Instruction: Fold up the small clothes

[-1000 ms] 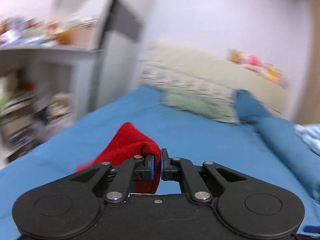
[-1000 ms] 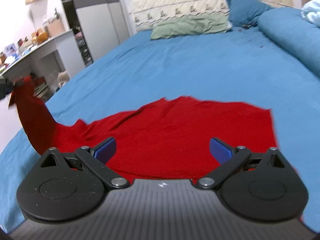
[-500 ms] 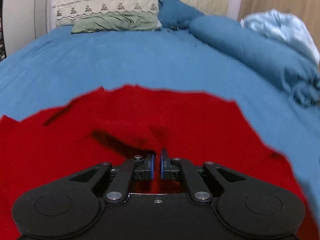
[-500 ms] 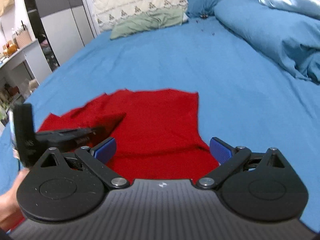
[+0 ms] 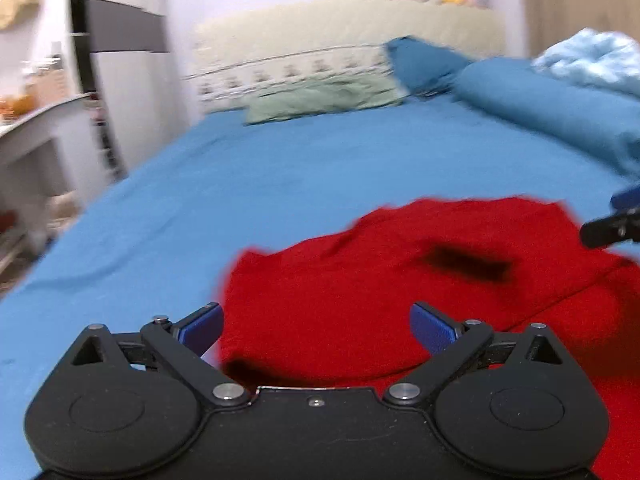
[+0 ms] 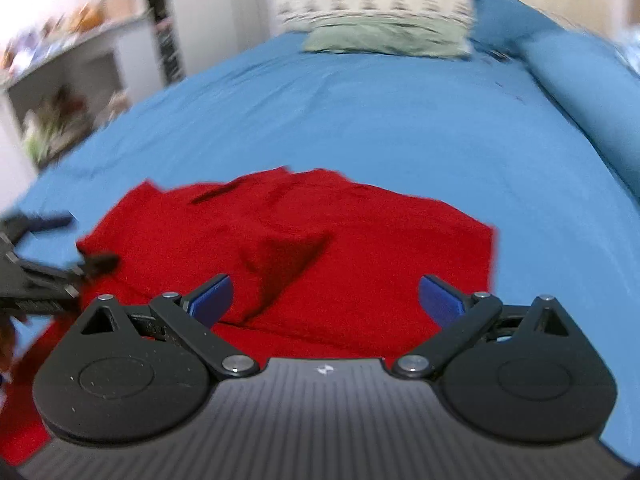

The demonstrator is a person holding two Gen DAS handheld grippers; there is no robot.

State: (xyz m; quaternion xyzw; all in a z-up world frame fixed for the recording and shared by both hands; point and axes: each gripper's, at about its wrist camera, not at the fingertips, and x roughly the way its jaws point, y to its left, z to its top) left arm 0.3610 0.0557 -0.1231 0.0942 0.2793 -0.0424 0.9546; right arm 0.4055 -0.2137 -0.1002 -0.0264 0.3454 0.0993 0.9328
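**A:** So here's where we're at: the red garment is lying on the blue bedsheet, partly folded over itself, with a visible layer edge running across the near right part. Our left gripper has its jaws swinging apart with nothing pinched between them; the cloth just lies underneath. The right gripper is spread wide too and holds nothing, hovering over the near edge of the cloth.

**B:** Yeah, and the fold looks kinda lumpy from the right wrist view; there's a raised crease in the middle. If we grab the next edge without flattening that, we reckon the bump gets locked in.

**A:** Agreed. Other worry: the layers are stacked near us, so a pinch could catch only the top one and drag the fold open. Also the two grippers are close together, so we could bump each other.

**B:** Frames are blurry, so edges are hard to judge.
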